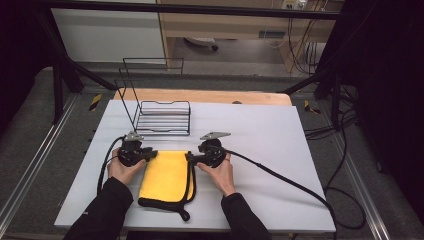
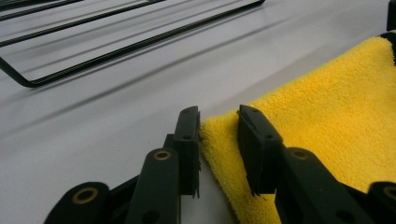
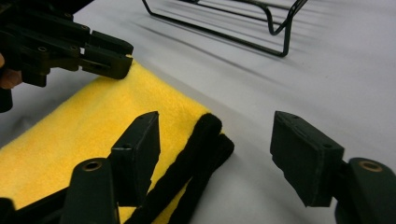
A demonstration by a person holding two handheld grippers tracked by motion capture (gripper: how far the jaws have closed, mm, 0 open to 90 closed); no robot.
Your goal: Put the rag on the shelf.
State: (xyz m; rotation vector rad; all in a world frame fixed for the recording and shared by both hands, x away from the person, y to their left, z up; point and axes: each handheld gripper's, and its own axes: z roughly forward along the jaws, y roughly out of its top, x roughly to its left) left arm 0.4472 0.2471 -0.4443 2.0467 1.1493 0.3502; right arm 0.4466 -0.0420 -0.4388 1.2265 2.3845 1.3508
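A folded yellow fleecy cloth with a thick black rolled edge [image 1: 166,176] lies flat on the pale grey counter [image 1: 260,145]. At its far left corner, the left gripper [image 2: 218,128] has its fingers narrowly parted around the cloth's edge. At its far right corner, the right gripper [image 3: 215,140] has fingers spread wide astride the black edge. Beyond the cloth stands a black wire rack [image 1: 162,117].

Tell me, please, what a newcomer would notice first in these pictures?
A bright yellow fluffy cloth with thick black edging lies near the front of the white table, between the two hands. The left gripper straddles its far corner; the right gripper is open around the black edge. A black wire rack stands behind.
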